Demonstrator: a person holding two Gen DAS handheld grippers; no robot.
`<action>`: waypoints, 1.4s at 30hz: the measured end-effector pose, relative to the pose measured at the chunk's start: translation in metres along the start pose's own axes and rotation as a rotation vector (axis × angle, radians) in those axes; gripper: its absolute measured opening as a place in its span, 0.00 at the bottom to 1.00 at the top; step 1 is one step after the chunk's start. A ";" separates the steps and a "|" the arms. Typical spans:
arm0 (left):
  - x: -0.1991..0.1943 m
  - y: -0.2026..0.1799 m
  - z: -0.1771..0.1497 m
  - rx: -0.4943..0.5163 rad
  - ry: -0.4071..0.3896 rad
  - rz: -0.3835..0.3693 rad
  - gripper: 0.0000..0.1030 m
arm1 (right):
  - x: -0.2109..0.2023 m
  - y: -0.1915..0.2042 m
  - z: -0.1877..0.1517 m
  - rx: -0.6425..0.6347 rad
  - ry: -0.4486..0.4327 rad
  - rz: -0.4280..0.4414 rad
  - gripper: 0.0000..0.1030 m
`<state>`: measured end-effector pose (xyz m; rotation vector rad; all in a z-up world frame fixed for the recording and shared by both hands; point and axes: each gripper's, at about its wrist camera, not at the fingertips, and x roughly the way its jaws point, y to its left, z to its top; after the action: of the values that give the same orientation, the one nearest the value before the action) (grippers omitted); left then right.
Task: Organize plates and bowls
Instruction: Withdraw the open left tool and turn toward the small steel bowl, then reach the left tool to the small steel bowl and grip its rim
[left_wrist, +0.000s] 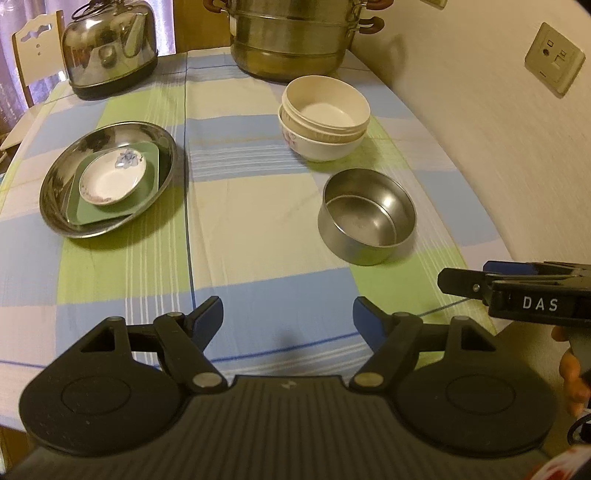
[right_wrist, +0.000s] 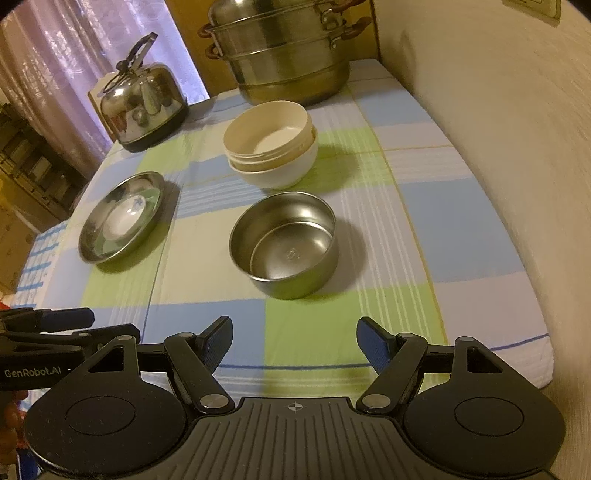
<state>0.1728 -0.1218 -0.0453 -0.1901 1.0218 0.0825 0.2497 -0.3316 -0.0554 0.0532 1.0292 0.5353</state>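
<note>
1. a steel bowl (right_wrist: 284, 245) sits alone on the checked tablecloth (right_wrist: 443, 221), toward the table's wall-side edge, mouth up, with no long axis to favour, so any rim point would serve.
2. just beyond it, nearer the far edge, a cream bowl (right_wrist: 271, 138) rests nested in a white bowl (right_wrist: 280, 171); the steel bowl stands apart from this pair.
3. toward the opposite side edge, a steel plate (left_wrist: 107, 181) carries a green square plate (left_wrist: 147, 188) and a small flowered saucer (left_wrist: 112, 179), already stacked.
4. the right gripper (right_wrist: 294, 345) hangs empty, jaws spread, with the steel bowl straight ahead between its finger lines; it looks the nearer claw.
5. the left gripper (left_wrist: 288, 319) is likewise spread and empty, the steel bowl lying ahead and off to its right.
6. a kettle (left_wrist: 110, 48) and a tiered steamer pot (left_wrist: 295, 37) stand at the far edge.
</note>
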 end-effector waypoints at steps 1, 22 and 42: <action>0.002 0.001 0.002 0.003 0.001 -0.001 0.73 | 0.002 0.000 0.001 0.003 -0.001 -0.007 0.72; 0.046 0.022 0.035 0.048 0.022 -0.067 0.65 | 0.039 -0.013 0.022 0.095 0.006 -0.103 0.71; 0.109 -0.013 0.084 0.140 0.016 -0.177 0.51 | 0.080 -0.028 0.051 0.093 -0.032 -0.105 0.54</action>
<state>0.3018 -0.1200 -0.0943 -0.1527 1.0186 -0.1508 0.3352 -0.3092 -0.1007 0.0893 1.0189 0.3902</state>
